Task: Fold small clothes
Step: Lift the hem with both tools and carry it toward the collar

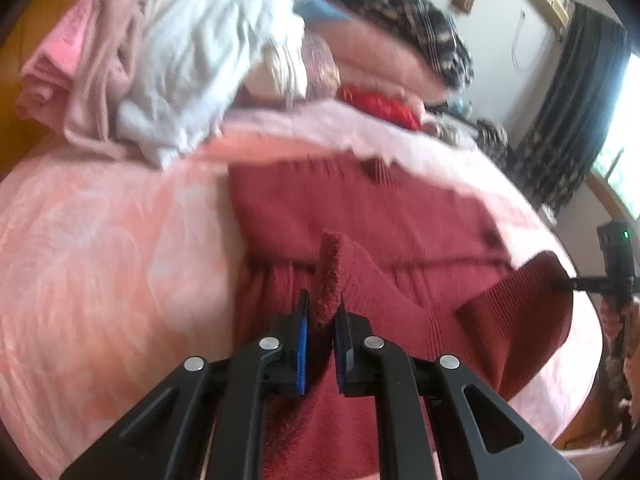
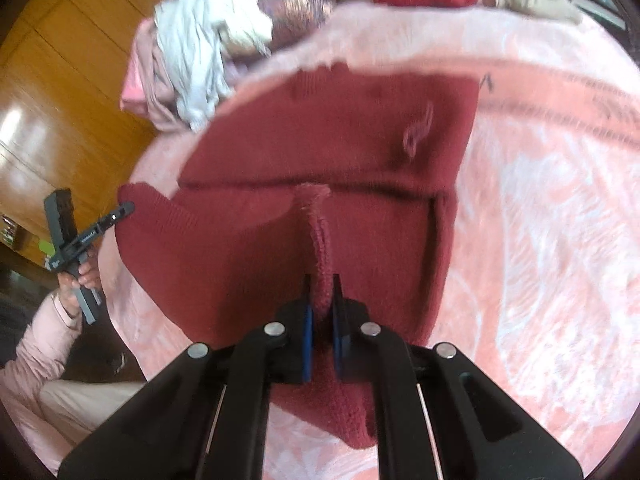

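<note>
While I lean over a bed covered in a pink blanket [image 2: 540, 240], both of my hand-held grippers are clamped on the same dark red knitted sweater [image 2: 320, 128]. My left hand-held gripper [image 1: 322, 312] has its blue-lined fingers closed on a raised ridge of the red knit, pinching a fuzzy fold that stands up between them. My right hand-held gripper [image 2: 320, 292] is closed in the same way on another upright ridge of the sweater, with the cloth pressed between its blue pads.

The sweater lies in the middle of the bed, its far part flat on the blanket and its near part lifted and folded over toward the far part. A small looped emblem [image 2: 418, 130] shows on the flat part.

From the right wrist camera, my other hand-held gripper appears at the left edge, biting a corner of the red knit, with my hand [image 2: 80, 280] and pale pink sleeve [image 2: 36, 344] below it. From the left wrist camera, the right one appears at the right edge, likewise pinching a red corner.

Behind the sweater, at the far side of the bed, sits a pile of clothes: a white garment [image 1: 208, 60], pink pieces [image 1: 80, 60], a bright red item [image 1: 380, 106] and a dark patterned one [image 1: 420, 24]. A wooden wardrobe [image 2: 60, 80] stands at the left, and dark curtains [image 1: 576, 112] hang by a window.
</note>
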Demonstrator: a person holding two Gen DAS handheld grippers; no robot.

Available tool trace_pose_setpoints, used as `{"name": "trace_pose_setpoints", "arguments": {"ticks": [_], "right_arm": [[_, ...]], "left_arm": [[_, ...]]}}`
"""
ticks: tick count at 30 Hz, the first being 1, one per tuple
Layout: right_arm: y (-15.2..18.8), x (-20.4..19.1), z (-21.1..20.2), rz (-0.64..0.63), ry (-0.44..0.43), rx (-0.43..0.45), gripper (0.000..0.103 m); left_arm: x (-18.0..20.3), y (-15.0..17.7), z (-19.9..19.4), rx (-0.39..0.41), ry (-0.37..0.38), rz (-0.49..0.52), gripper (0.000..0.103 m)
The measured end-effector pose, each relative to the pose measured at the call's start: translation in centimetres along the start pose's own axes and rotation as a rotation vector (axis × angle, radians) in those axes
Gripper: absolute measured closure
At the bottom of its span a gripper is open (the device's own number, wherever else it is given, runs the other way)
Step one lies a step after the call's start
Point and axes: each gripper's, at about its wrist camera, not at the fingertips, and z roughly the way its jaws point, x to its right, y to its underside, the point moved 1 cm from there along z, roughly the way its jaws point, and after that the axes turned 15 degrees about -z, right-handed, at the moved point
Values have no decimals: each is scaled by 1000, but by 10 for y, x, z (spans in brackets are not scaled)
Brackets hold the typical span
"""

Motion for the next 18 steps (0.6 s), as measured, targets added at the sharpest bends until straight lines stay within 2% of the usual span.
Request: {"name": "trace_pose_setpoints", "arguments": {"ticks": [3,9,14,18], "right_arm": [[-18,7,-14,11,26,55,97],[-65,36,-14,64,108,131,97],[-113,68,17,87,190,139,97],[-142,103,62,145,238,116,97]], "left_arm": [[5,-21,-2,63,-18,-21,93],[6,-79,17,157,-34,-152,93],[14,-125,55,189,-73,-159,92],[12,-156,93,235,-156,-172,92]]}}
